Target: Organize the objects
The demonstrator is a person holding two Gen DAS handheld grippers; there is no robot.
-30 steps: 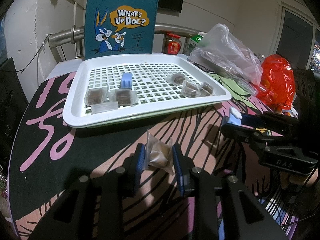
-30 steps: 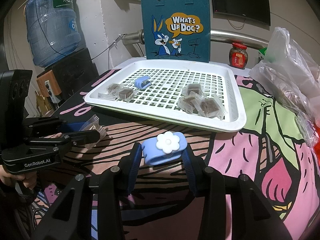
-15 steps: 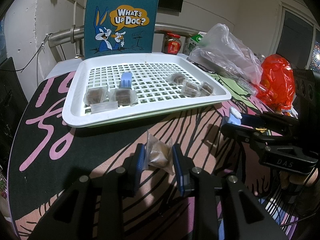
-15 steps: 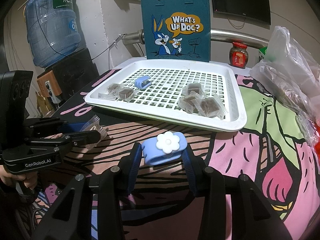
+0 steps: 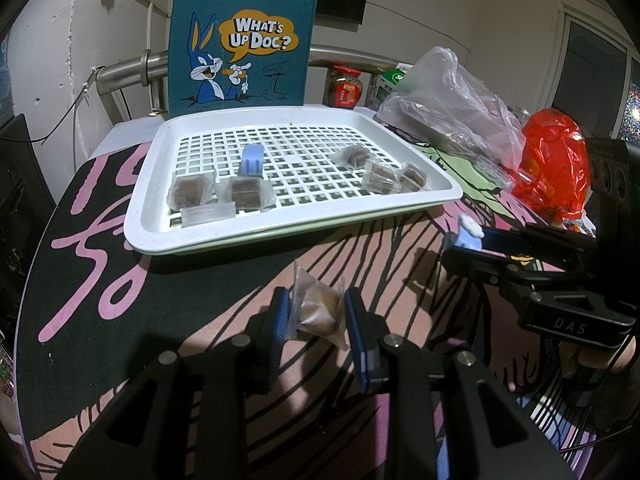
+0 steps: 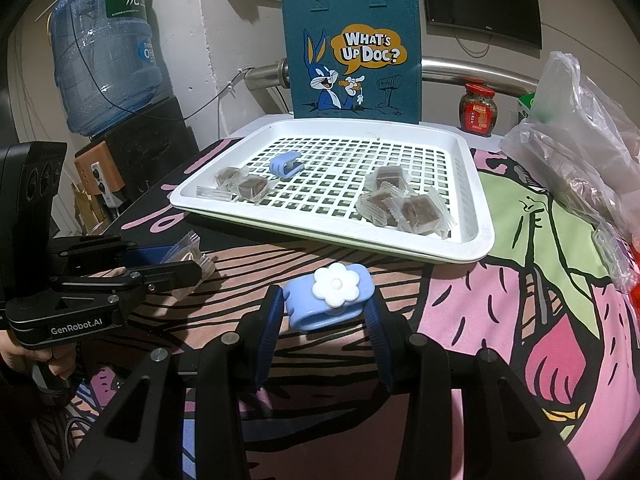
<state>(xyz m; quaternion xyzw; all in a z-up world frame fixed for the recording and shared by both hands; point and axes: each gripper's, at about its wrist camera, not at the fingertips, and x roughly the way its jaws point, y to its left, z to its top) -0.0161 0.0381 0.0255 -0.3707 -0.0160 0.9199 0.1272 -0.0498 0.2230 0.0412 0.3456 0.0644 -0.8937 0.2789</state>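
Observation:
My left gripper (image 5: pixel 316 312) is shut on a clear snack packet (image 5: pixel 318 308) with a brown piece inside, low over the patterned table in front of the white slotted tray (image 5: pixel 152 236). My right gripper (image 6: pixel 326 308) is shut on a light blue hair clip with a white flower (image 6: pixel 328 294), also in front of the tray (image 6: pixel 472 248). The tray holds several wrapped brown snacks (image 5: pixel 192 194) and a second blue clip (image 5: pixel 252 162). The right gripper shows in the left wrist view (image 5: pixel 464 240), and the left gripper in the right wrist view (image 6: pixel 184 264).
A teal Bugs Bunny bag (image 5: pixel 240 36) stands behind the tray. A clear plastic bag (image 5: pixel 448 108), a red bag (image 5: pixel 556 164) and a jar (image 5: pixel 344 88) sit at the right. A water bottle (image 6: pixel 104 52) stands at the left in the right wrist view.

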